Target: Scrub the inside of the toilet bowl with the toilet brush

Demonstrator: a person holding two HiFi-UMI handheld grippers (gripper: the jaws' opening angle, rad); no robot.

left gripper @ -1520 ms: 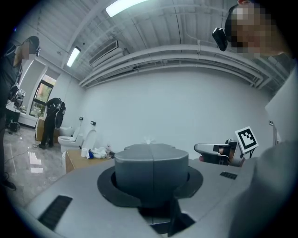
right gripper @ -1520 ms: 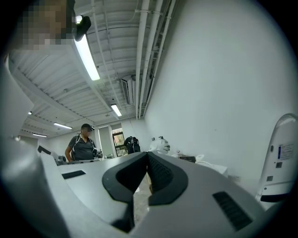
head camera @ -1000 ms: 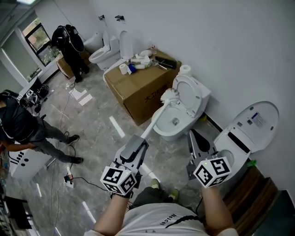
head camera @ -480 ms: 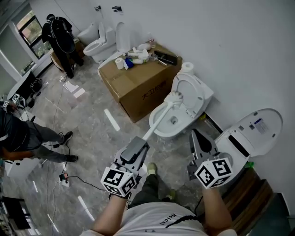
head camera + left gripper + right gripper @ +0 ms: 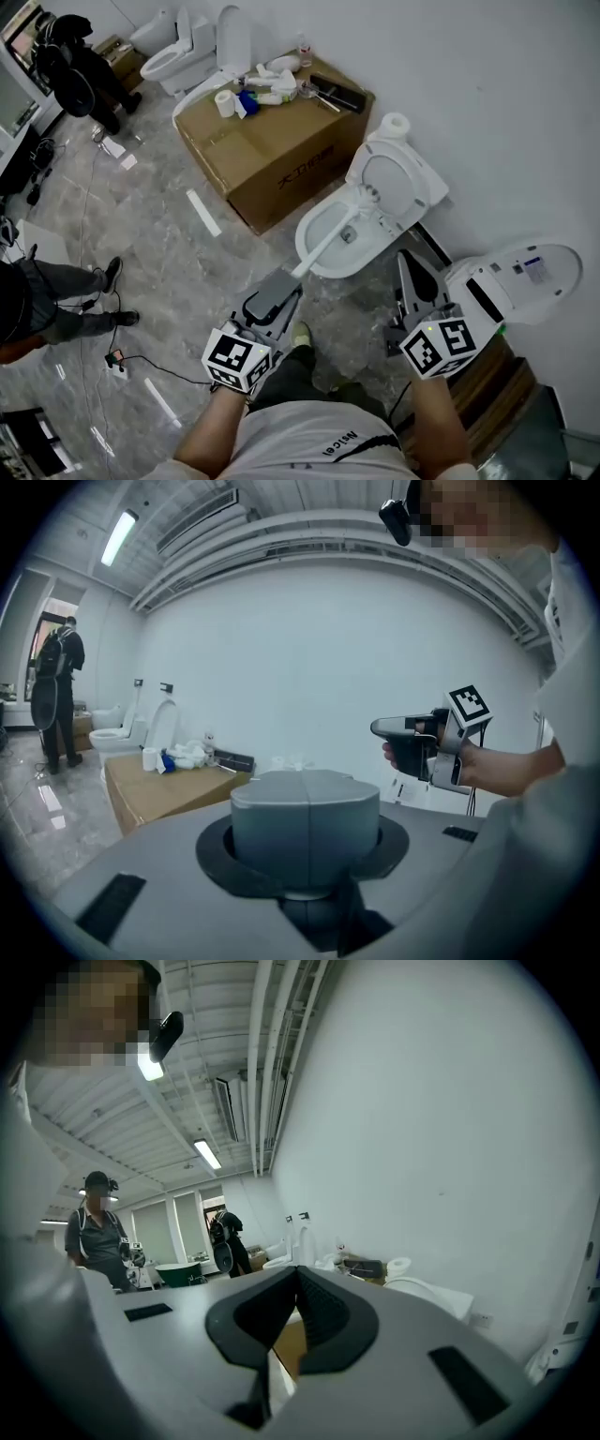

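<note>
The left gripper (image 5: 284, 284) clenches the toilet brush (image 5: 328, 237), its head seemingly inside the toilet bowl (image 5: 307, 255); the right gripper (image 5: 411, 267) is closed, empty.

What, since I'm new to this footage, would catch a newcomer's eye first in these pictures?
The left tool grips a white toilet brush, its head at the open toilet bowl at centre. A big cardboard box cluttered with supplies stands beside it; the right tool hangs shut and empty beside a second toilet.
</note>
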